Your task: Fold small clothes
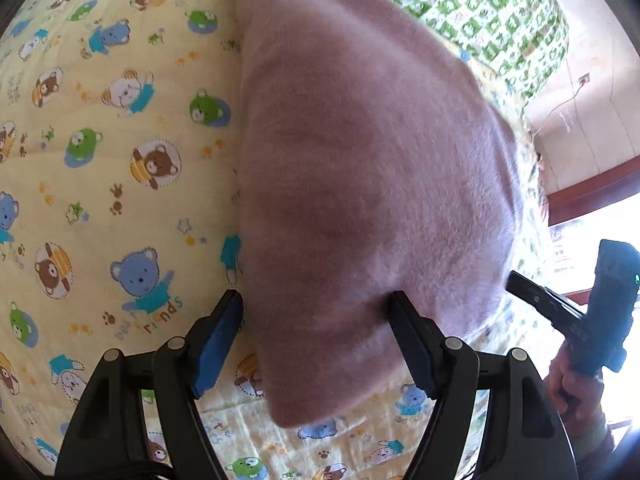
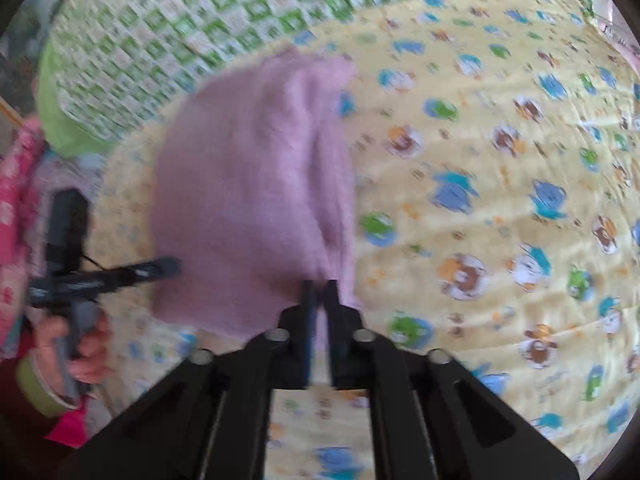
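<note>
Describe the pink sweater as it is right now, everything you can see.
The sweater is a fuzzy, soft-looking mauve-pink knit, apparently folded into a compact, roughly rectangular bundle; no sleeves or collar show. It lies on the yellow bear-print quilt, with the green checked blanket behind it. The right claw is shut on its near edge, pulling a ridge into the fabric. The left claw is open, its fingers either side of the near left part.

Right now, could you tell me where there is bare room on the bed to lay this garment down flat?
Bare bear-print sheet spreads on the far side of the pink sweater from the left gripper. It is crowded toward the green checked quilt.
</note>
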A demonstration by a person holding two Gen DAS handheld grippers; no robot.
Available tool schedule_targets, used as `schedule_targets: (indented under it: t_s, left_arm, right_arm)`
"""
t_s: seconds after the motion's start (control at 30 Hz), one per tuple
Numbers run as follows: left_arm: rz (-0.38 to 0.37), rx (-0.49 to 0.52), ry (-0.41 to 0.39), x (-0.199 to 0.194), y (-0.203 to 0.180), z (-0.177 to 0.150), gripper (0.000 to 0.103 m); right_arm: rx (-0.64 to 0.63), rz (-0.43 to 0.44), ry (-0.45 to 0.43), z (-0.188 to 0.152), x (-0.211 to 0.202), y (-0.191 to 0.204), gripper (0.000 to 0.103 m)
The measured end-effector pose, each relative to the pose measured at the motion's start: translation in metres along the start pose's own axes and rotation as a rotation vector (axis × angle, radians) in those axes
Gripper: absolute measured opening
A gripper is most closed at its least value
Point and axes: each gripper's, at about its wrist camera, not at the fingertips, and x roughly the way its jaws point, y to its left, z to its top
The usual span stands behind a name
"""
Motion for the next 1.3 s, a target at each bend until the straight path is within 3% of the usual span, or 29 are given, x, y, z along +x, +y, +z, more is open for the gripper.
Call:
schedule_targets:
  t_s: [0.07, 0.13, 0.17, 0.2, 0.27, 0.43, 0.57, 0.8, 1.13, 1.23, 1.27, 1.3]
  left_arm:
    - [0.005, 0.008, 0.003, 0.001, -0.001, -0.001, 0.075]
    - [-0.004, 0.008, -0.013, -0.005, -0.003, 0.001, 0.075]
    - [-0.008, 0.007, -0.022, -0.008, -0.003, 0.002, 0.075]
    - [-0.011, 0.007, -0.033, -0.012, -0.002, 0.005, 0.075]
    - [-0.016, -0.002, -0.049, -0.019, 0.001, 0.013, 0.075]
    - [-0.037, -0.040, -0.074, -0.025, 0.008, 0.038, 0.075]
    - [-0.048, -0.058, -0.087, -0.027, 0.013, 0.052, 0.075]
    - [-0.091, -0.101, -0.084, -0.018, 0.025, 0.063, 0.077]
    - [-0.137, -0.144, -0.036, 0.031, 0.027, 0.086, 0.079]
    - [-0.121, -0.127, -0.044, 0.038, 0.022, 0.088, 0.071]
    - [-0.115, -0.118, -0.045, 0.039, 0.019, 0.089, 0.065]
    - [-0.109, -0.110, -0.049, 0.040, 0.017, 0.089, 0.062]
  right_arm:
    - [0.063, 0.025, -0.025, 0.004, -0.005, -0.008, 0.004]
    - [0.107, 0.065, -0.069, 0.009, -0.013, -0.013, 0.014]
    - [0.123, 0.082, -0.089, 0.013, -0.017, -0.014, 0.036]
    - [0.140, 0.088, -0.114, 0.018, -0.020, -0.015, 0.065]
    - [0.146, 0.124, -0.183, 0.028, -0.026, -0.011, 0.079]
    - [0.139, 0.186, -0.197, 0.063, -0.010, 0.005, 0.079]
    - [0.142, 0.237, -0.153, 0.080, 0.013, 0.011, 0.079]
    - [0.139, 0.242, -0.086, 0.091, 0.044, 0.000, 0.079]
    - [0.161, 0.292, -0.053, 0.094, 0.072, -0.020, 0.079]
    - [0.154, 0.304, -0.046, 0.092, 0.077, -0.017, 0.066]
    - [0.156, 0.319, -0.029, 0.092, 0.080, -0.015, 0.054]
    - [0.160, 0.326, -0.021, 0.092, 0.082, -0.014, 0.047]
